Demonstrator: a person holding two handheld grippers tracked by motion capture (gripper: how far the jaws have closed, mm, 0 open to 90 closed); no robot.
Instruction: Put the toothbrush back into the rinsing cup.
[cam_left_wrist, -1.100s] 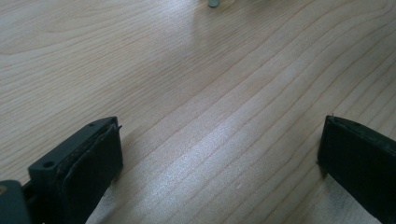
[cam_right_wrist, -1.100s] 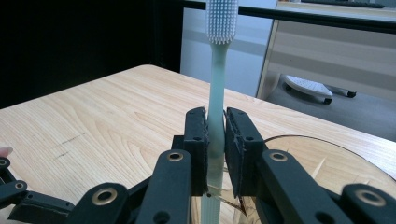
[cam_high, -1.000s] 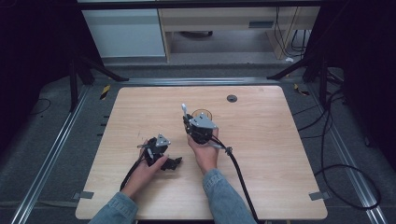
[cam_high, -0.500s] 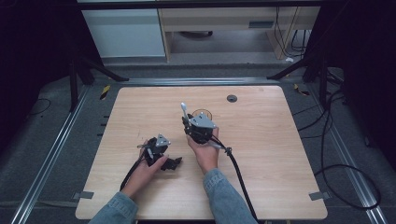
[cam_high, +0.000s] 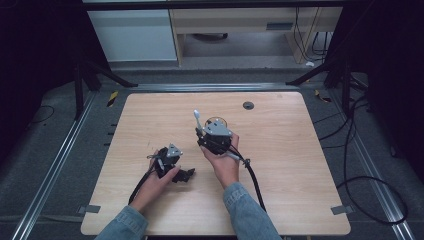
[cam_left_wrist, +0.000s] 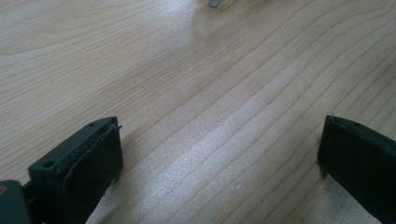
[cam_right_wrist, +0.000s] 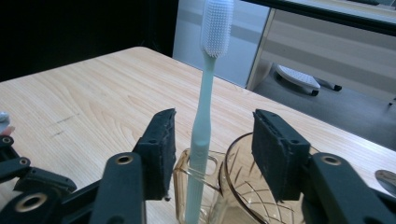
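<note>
A pale green toothbrush with white bristles stands upright at the near side of an amber glass cup. The jaws of my right gripper stand either side of the handle without pressing on it, and they have just been opening. From above, the toothbrush and cup sit mid-table just beyond the right gripper. My left gripper lies low on the wooden table, and its own view shows it open wide over bare wood.
A small black round disc lies near the table's far edge. The right gripper's cable trails back toward the person. Metal rails and dark stands flank the table, with cabinets beyond it.
The toothbrush stays upright in the same spot. The right hand has barely shifted. The left hand has not moved.
</note>
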